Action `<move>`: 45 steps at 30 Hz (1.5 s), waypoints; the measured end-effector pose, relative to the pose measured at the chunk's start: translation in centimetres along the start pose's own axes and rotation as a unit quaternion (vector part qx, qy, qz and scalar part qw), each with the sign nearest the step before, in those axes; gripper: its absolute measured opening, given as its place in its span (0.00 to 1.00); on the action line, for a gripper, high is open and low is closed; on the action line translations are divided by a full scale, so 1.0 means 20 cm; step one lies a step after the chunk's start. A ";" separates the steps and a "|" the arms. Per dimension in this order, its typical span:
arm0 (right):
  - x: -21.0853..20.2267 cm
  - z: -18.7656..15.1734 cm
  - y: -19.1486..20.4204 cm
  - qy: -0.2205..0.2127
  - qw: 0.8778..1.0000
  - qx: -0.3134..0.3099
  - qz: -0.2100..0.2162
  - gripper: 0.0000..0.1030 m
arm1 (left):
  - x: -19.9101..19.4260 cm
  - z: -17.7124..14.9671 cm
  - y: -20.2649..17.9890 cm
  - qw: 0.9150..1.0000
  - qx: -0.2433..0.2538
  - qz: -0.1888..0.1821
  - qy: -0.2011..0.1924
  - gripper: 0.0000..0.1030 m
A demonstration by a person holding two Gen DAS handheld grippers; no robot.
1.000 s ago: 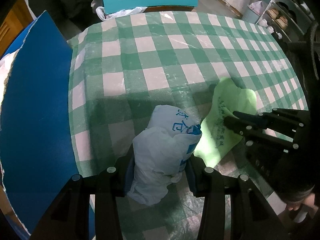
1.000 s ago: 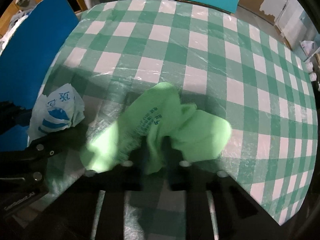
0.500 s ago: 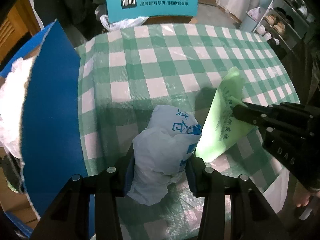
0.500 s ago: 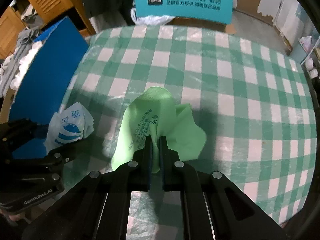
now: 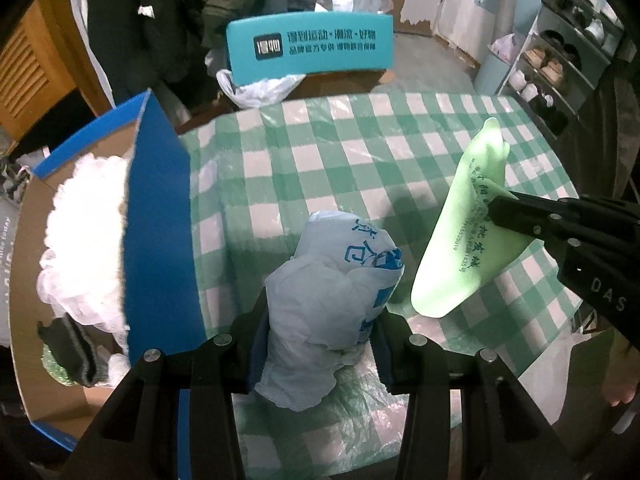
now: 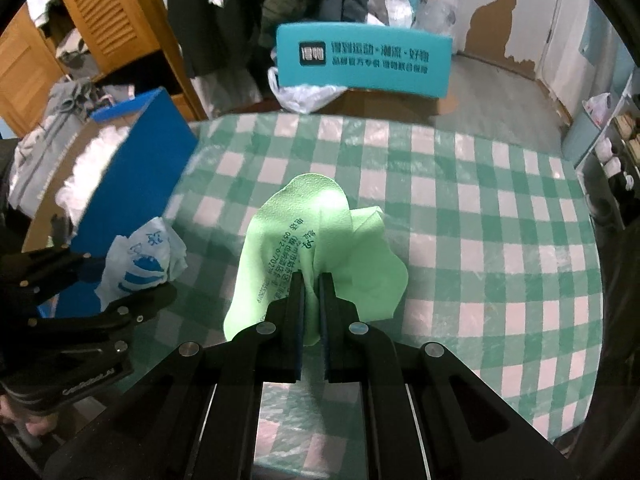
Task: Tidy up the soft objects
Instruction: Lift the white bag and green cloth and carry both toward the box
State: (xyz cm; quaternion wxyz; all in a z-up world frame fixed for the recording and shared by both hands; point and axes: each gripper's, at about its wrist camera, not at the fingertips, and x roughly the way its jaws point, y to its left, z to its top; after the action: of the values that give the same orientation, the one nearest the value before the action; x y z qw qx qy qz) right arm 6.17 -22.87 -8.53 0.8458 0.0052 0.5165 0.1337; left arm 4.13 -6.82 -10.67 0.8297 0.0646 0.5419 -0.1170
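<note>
box left of table, chair behind table, stuffing in box

Right tongs clamp green bag above checkered bench; left tongs grip white-blue bag beside blue box.

both wrist cameras look steeply down from close above, sharing the checked tablecloth and teal sign.

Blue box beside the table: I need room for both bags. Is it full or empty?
Partly full: the blue box holds white stuffing, with bare cardboard showing.
</note>
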 end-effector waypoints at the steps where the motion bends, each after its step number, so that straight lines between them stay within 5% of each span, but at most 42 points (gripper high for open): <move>1: -0.02 0.01 0.01 -0.005 1.000 -0.001 0.001 0.05 | -0.02 0.00 0.00 1.000 -0.001 0.000 -0.004 0.44; 23: -0.21 0.13 0.17 -0.050 0.998 -0.024 0.029 0.06 | -0.28 0.02 0.16 0.998 -0.027 0.017 -0.060 0.44; 45: -0.21 0.28 0.60 -0.066 0.991 -0.088 0.071 0.05 | -0.40 -0.08 0.61 0.989 -0.113 0.047 -0.084 0.44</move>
State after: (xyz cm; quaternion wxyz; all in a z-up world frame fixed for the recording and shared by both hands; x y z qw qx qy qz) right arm 6.66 -11.61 -0.41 0.8633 -0.0236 0.4445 0.2381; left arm 2.91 6.29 -4.17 0.8786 -0.0141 0.4768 -0.0216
